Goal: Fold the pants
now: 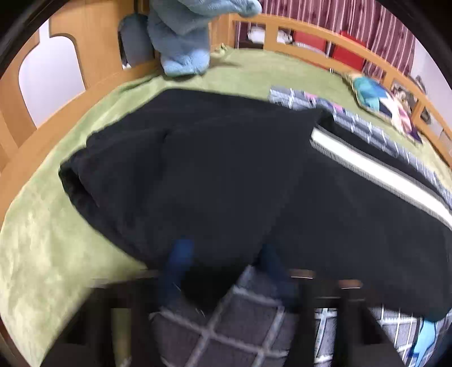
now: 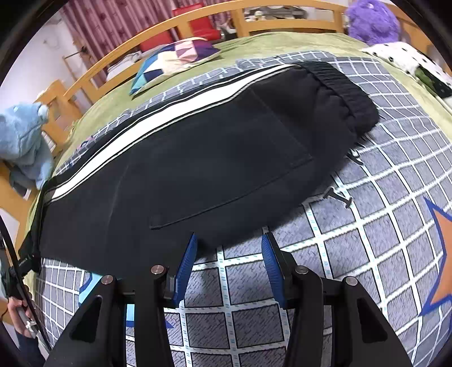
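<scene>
Black pants (image 2: pixel 197 158) with a white side stripe (image 2: pixel 158 121) lie flat on a grey checked blanket (image 2: pixel 381 180), waistband (image 2: pixel 341 84) at the far right. My right gripper (image 2: pixel 228 240) is open and empty, its blue fingertips (image 2: pixel 188 259) at the pants' near edge. In the blurred left wrist view, the pants' leg end (image 1: pixel 183 169) is folded back over itself. My left gripper (image 1: pixel 223 254) has its blue fingers (image 1: pixel 179 254) spread apart at the near edge of that black cloth; the cloth hangs between them, so its hold is unclear.
The bed has a green cover (image 1: pixel 42 240) and a wooden rail (image 2: pixel 169 25) around it. A blue plush toy (image 1: pixel 183 36) sits at one end, a purple plush (image 2: pixel 373 19) at the other. A patterned cushion (image 2: pixel 175 62) and a spotted cloth (image 2: pixel 409 62) lie near the rail.
</scene>
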`<state>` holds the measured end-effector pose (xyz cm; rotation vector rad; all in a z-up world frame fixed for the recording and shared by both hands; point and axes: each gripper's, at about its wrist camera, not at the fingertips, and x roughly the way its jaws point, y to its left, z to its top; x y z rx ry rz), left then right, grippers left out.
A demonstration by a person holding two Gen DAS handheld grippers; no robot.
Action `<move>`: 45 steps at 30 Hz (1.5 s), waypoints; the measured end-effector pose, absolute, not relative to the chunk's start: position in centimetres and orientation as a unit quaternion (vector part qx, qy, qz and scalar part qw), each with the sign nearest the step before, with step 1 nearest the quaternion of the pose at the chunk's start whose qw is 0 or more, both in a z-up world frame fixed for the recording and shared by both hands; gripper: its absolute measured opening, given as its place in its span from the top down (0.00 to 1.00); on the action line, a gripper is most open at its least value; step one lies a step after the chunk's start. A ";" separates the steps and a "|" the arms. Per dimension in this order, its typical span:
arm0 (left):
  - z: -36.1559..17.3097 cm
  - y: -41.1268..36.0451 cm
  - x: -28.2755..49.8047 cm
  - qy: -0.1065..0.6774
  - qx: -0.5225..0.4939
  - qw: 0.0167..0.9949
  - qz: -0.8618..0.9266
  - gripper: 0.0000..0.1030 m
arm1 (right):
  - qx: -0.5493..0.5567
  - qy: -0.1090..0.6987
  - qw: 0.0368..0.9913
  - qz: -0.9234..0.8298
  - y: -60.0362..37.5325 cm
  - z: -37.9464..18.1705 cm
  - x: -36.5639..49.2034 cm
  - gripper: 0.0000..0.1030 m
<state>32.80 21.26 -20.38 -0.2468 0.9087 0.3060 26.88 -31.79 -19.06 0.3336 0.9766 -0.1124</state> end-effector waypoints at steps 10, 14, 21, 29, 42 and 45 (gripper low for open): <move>-9.3 27.6 41.4 0.339 -0.108 0.914 0.193 0.76 | 0.154 0.467 0.867 -0.081 -31.1 -18.3 27.1 0.55; -6.9 28.0 40.2 0.294 -0.098 0.921 0.237 0.30 | 0.155 0.464 0.869 -0.083 -31.1 -17.9 26.6 0.55; -11.0 25.3 35.6 0.356 -0.113 0.912 0.167 0.30 | 0.166 0.462 0.869 -0.070 -31.0 -17.9 26.3 0.55; -22.1 22.3 30.0 0.441 -0.296 0.847 0.029 0.30 | 0.211 0.453 0.864 -0.058 -32.8 -19.0 26.3 0.54; -23.9 24.0 34.3 0.383 -0.398 0.834 0.026 0.29 | 0.354 0.390 0.848 -0.052 -38.3 -22.5 29.8 0.44; -23.7 23.6 35.2 0.374 -0.406 0.833 0.045 0.29 | 0.373 0.379 0.845 -0.059 -39.5 -23.0 32.0 0.47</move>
